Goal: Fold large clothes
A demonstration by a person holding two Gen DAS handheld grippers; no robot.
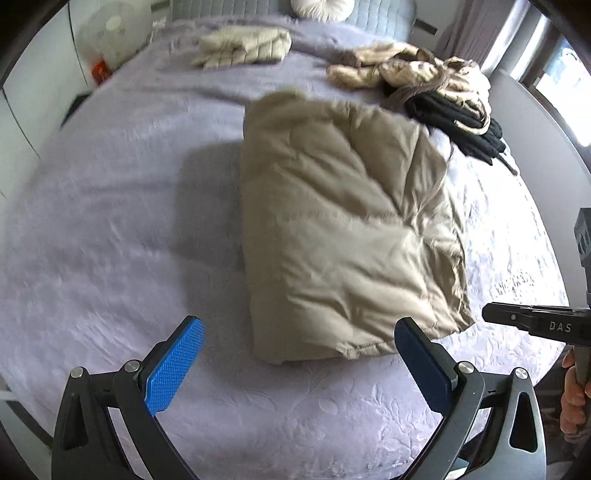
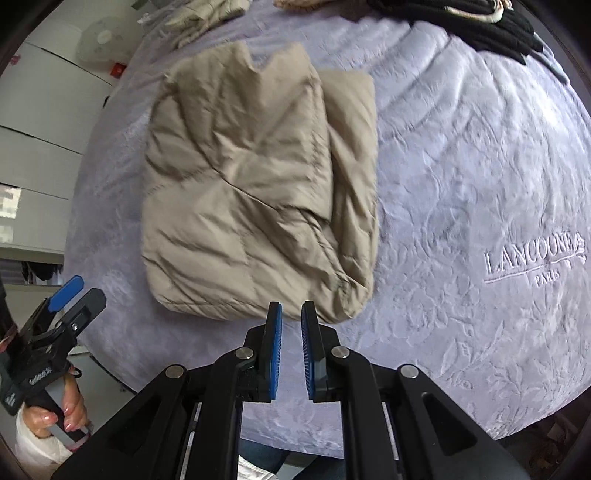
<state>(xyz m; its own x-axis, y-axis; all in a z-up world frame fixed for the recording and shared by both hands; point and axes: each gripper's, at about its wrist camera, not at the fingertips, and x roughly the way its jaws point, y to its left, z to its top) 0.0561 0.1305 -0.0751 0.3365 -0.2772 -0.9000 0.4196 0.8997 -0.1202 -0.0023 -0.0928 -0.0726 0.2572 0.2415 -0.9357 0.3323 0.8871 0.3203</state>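
A beige padded jacket (image 1: 343, 225) lies folded into a rough rectangle on the lilac bedspread (image 1: 122, 229); it also shows in the right wrist view (image 2: 258, 184). My left gripper (image 1: 299, 328) is wide open and empty, above the bed just short of the jacket's near edge. My right gripper (image 2: 291, 314) is nearly closed with a narrow gap between its blue pads (image 2: 275, 347), empty, just short of the jacket's near edge. The right gripper also shows at the right edge of the left wrist view (image 1: 535, 325). The left gripper appears at the lower left of the right wrist view (image 2: 66, 295).
A folded cream jacket (image 1: 243, 46) lies at the far side of the bed. A pile of tan and black clothes (image 1: 436, 88) sits at the far right. A white pillow (image 1: 321, 7) is at the headboard. A white fan (image 1: 114, 33) stands left of the bed.
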